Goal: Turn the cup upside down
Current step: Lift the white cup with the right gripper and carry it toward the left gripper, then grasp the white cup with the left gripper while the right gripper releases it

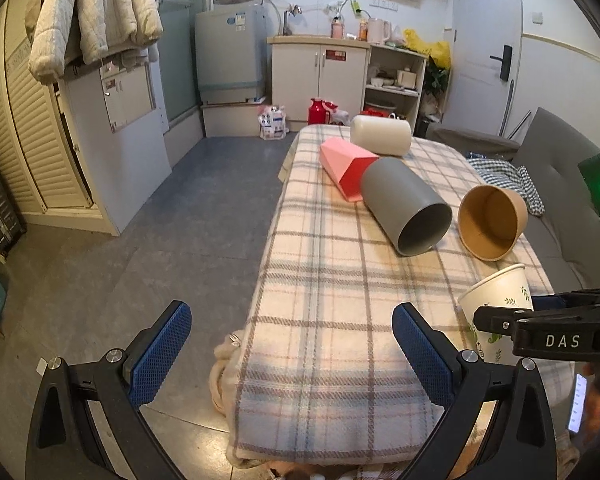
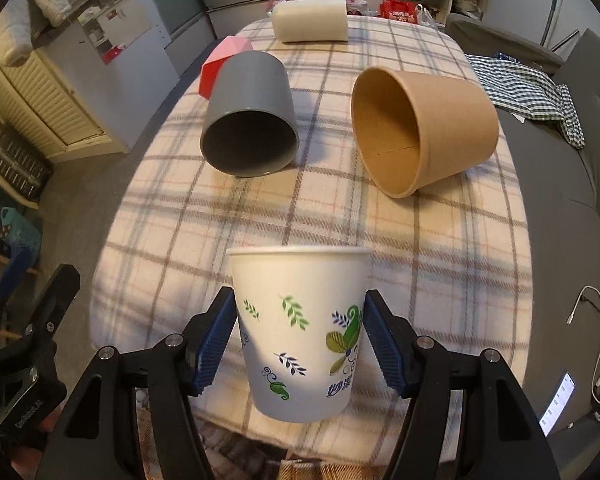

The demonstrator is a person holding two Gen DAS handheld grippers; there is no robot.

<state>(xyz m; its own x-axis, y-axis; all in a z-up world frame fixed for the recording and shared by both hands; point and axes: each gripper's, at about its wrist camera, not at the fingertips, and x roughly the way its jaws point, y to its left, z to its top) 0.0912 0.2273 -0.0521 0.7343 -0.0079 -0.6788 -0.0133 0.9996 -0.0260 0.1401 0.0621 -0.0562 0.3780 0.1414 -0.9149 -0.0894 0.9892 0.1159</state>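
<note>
Near the plaid-covered surface's (image 2: 440, 264) front edge, right gripper (image 2: 300, 340) fingers clamp the upright floral paper cup (image 2: 300, 332) mid-wall, left gripper (image 1: 292, 356) fingers apart; advise rotating slowly without crushing.

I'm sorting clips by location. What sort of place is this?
Likely a small lived-in flat: a plaid-covered table beside a grey sofa, a washing machine next to a sink cabinet, and jackets hanging up.

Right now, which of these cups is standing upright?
Only the white leaf-printed paper cup, rim up between the right tongs. The grey, brown, pink and cream cups lie on their sides.
</note>
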